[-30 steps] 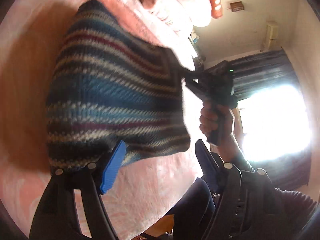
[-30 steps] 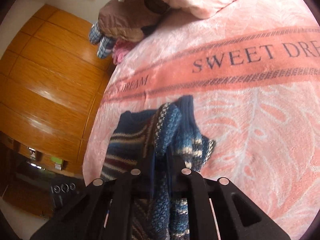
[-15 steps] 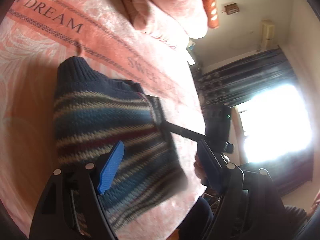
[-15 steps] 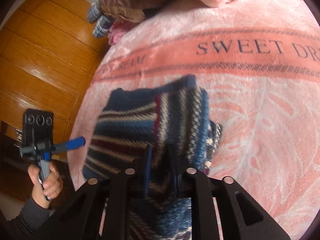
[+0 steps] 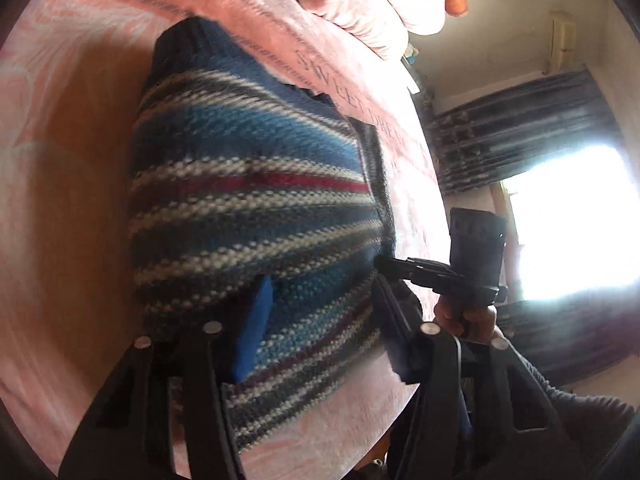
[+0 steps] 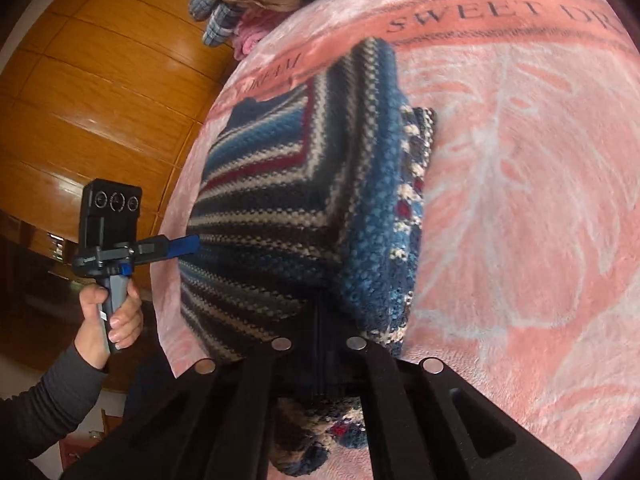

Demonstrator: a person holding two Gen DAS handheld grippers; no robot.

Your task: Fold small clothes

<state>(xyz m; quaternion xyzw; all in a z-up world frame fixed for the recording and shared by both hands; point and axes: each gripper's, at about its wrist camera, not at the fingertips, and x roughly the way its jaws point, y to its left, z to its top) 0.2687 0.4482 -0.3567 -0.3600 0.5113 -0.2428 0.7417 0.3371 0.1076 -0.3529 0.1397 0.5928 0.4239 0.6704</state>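
Right wrist view is showing the right gripper with its fingers pressed together on a bunched edge of the striped knitted sweater, the wool sitting right at the tips and some of it hanging below them. Just ahead of that grip the sweater is lying on the pink bedspread, with one side panel already turned over the body so its stripes are running crosswise to the stripes beneath. Off to the left of this gripper, the left gripper is sitting at the sweater's near side edge, held by a person's hand.

From the left wrist view, the left gripper is standing with its fingers apart, the blue pad resting over the knit and nothing pinched between them; the right gripper is touching the sweater's edge just beyond its right finger.

Judging by the layout, the fold is partly made: one side is in, and the remaining side and a final halving seem to be left. The sweater's long axis is running away from both grippers toward the lettered band, its dark ribbed end pointing that way.
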